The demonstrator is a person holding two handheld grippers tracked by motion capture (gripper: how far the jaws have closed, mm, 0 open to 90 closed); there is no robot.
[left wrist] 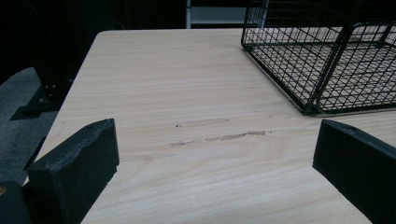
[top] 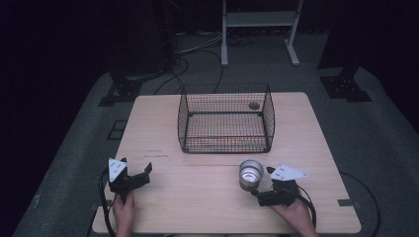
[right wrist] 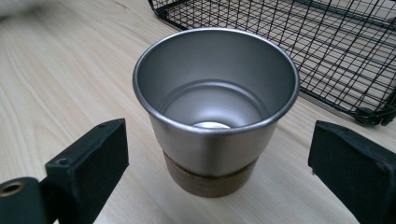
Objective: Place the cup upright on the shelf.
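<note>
Your left gripper (top: 138, 175) rests at the near left part of the pale wooden table (top: 207, 197), held in your left hand (top: 123, 212). Its jaws stand wide apart with nothing between them; in the left gripper view they frame bare wood with a few faint scuff marks (left wrist: 219, 136).

Further along, toward the middle and far side of the table, stands the black wire mesh basket (top: 225, 118), open at the top, with a small round dark thing (top: 254, 105) near its far right corner, too small to tell.

To the right and nearer you, the shiny steel cup with a brown wooden base (top: 250, 174) stands upright on the table, just in front of the basket's near right corner but apart from it. Your right gripper (top: 259, 182), held in your right hand (top: 296, 212), points at it. In the right gripper view its jaws are spread wide on either side of the cup (right wrist: 215, 112), neither one touching it.
</note>
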